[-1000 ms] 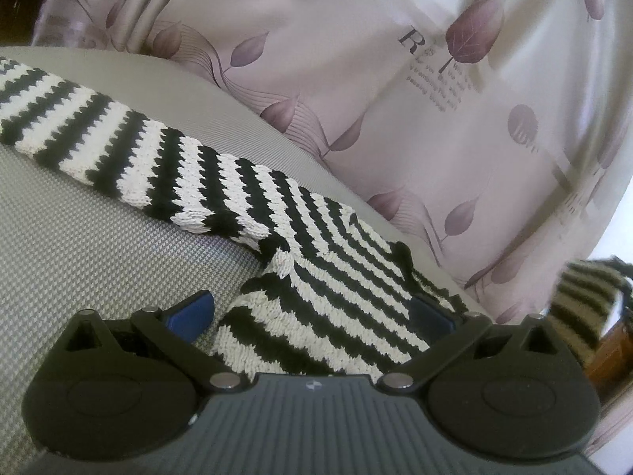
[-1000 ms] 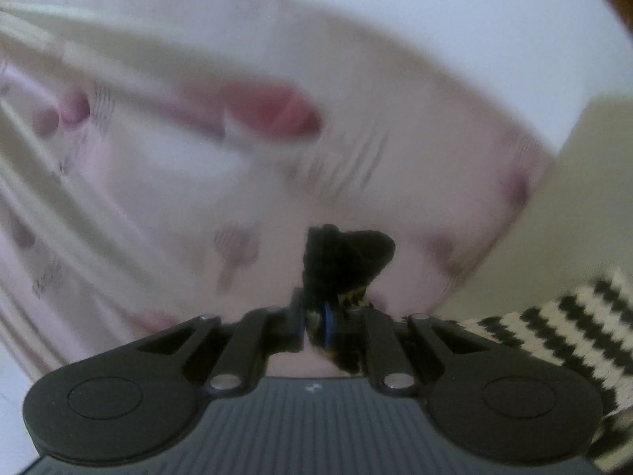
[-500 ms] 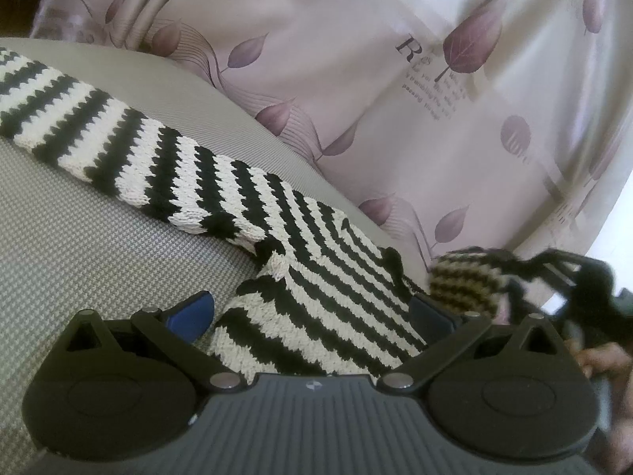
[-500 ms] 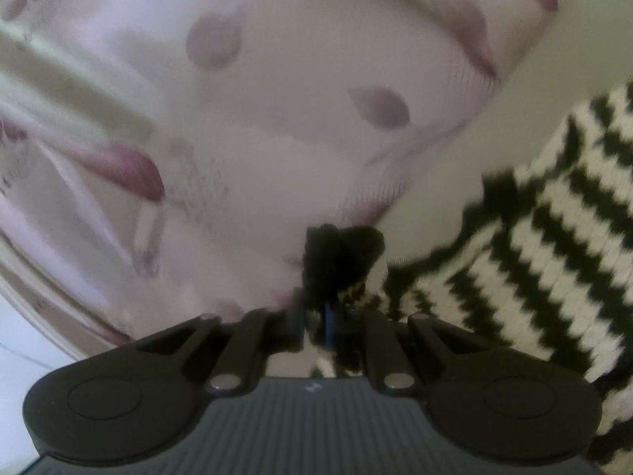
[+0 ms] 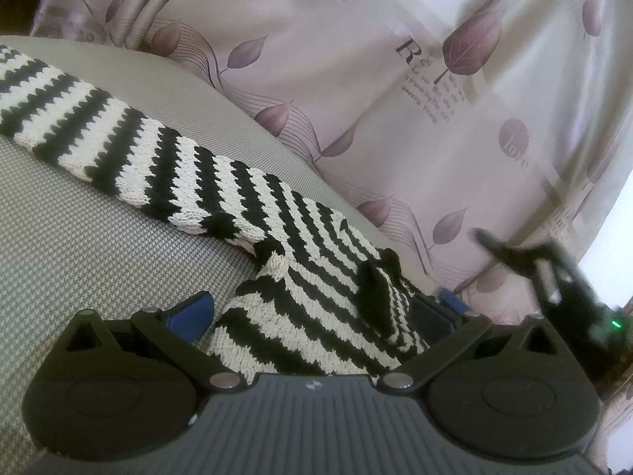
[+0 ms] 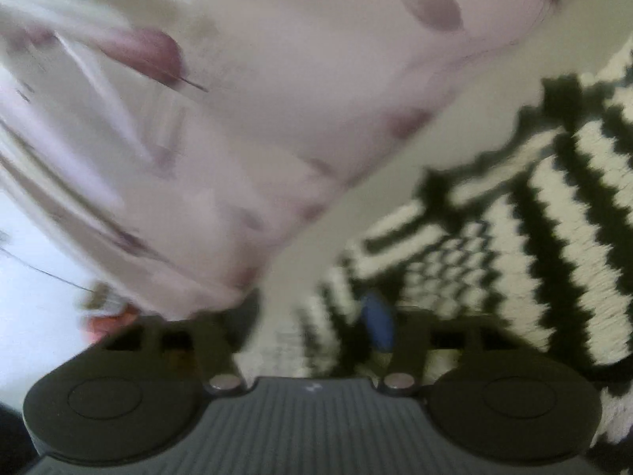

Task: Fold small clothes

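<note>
A black-and-white striped knit garment (image 5: 166, 166) lies on a grey woven surface (image 5: 79, 261), one sleeve stretched away to the left. My left gripper (image 5: 310, 312) is open wide, and the garment's near part lies between its blue pads (image 5: 190, 312) without being pressed. A folded-over piece with a black edge (image 5: 376, 289) rests on that part. The right gripper's black body (image 5: 569, 297) shows blurred at the right edge. In the right wrist view, my right gripper (image 6: 312, 316) has its jaws opening low over the striped knit (image 6: 554, 217). The knit lies loose between them.
A pale pink curtain with purple leaf prints (image 5: 395, 99) hangs close behind the grey surface's far edge. A bright white wall or floor (image 6: 35, 277) shows at the left of the right wrist view. A fingertip of the person (image 6: 107, 324) shows beside the right gripper.
The right gripper, shut on a black knit edge, swung down from the curtain to the garment and let go. The striped piece it carried now lies on the garment. The left gripper stayed put.
</note>
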